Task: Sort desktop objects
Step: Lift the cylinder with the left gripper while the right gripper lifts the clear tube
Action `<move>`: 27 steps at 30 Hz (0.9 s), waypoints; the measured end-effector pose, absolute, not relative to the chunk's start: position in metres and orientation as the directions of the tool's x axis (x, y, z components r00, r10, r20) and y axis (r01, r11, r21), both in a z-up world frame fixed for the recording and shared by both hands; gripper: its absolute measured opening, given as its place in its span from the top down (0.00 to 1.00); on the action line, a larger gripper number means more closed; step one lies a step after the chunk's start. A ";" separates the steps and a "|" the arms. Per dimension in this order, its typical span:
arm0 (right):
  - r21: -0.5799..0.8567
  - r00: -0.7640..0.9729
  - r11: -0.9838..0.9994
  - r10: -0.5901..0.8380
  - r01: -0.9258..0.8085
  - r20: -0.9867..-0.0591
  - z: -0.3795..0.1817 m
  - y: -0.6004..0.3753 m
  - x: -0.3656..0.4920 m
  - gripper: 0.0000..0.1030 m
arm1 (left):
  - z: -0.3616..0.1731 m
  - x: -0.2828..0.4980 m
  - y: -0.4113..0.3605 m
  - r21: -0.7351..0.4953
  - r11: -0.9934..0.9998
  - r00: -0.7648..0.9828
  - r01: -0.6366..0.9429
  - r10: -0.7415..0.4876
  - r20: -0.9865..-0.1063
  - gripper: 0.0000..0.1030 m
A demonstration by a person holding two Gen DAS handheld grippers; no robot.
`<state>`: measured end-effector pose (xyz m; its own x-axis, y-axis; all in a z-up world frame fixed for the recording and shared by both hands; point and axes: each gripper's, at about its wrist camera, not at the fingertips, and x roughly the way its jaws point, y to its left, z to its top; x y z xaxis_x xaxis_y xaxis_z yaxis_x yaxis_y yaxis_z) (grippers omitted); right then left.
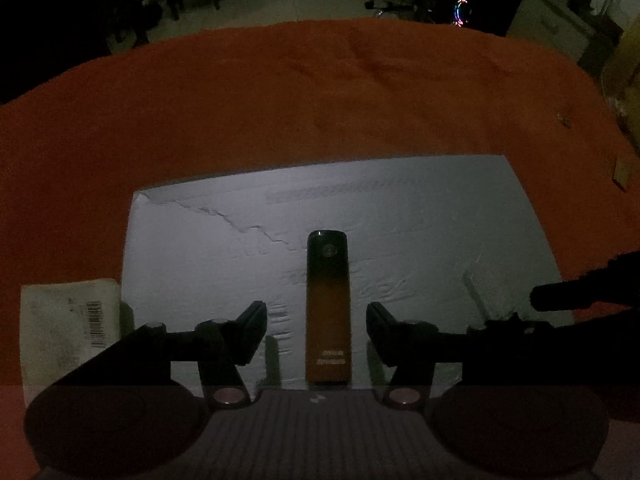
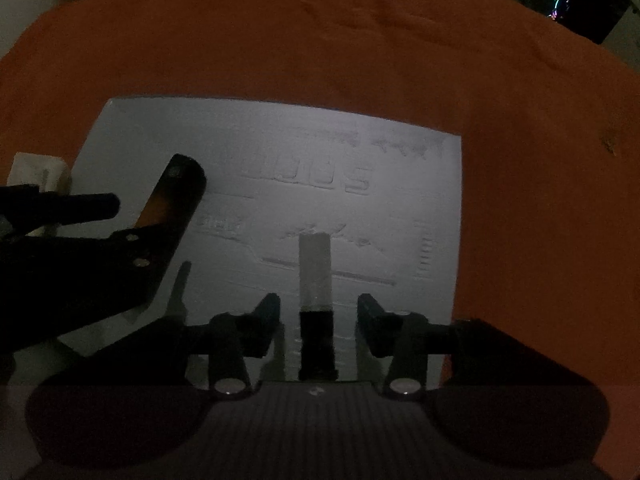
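A slim orange-and-black stick-shaped device [image 1: 328,308] lies flat on a white foam board [image 1: 420,216]. My left gripper [image 1: 317,330] is open, one finger on each side of the device, not touching it. In the right wrist view a small tube with a clear upper part and a black base [image 2: 316,304] lies on the same board [image 2: 400,208]. My right gripper [image 2: 318,330] is open around it, fingers apart from it. The left gripper and the orange device [image 2: 168,196] also show at the left of the right wrist view.
An orange cloth [image 1: 280,100] covers the table under the board. A white labelled packet [image 1: 68,328] lies left of the board, and a small white box [image 2: 38,170] shows at the left in the right wrist view. A small tan piece [image 1: 622,172] lies at the right.
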<state>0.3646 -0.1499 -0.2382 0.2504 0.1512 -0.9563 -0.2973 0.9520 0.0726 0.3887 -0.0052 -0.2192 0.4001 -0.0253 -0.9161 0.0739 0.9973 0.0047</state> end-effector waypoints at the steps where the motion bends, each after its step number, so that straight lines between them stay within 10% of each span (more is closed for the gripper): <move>1: 0.069 0.240 0.952 0.144 -0.297 -0.960 -0.236 -0.153 0.364 0.49 | -0.219 0.389 -0.006 0.009 0.997 0.402 0.077 -0.023 -0.915 0.51; 8: 0.055 0.194 0.953 0.117 -0.298 -0.974 -0.244 -0.159 0.356 0.50 | -0.221 0.395 -0.013 0.026 0.996 0.418 0.090 -0.014 -0.908 0.51; 12: 0.055 0.215 0.950 0.125 -0.308 -0.969 -0.245 -0.162 0.352 0.76 | -0.225 0.395 -0.015 0.014 0.995 0.407 0.101 -0.028 -0.913 0.76; 27: 0.102 0.273 0.954 0.181 -0.281 -0.945 -0.227 -0.168 0.343 0.77 | -0.214 0.387 -0.015 -0.029 0.992 0.442 0.124 -0.082 -0.893 0.80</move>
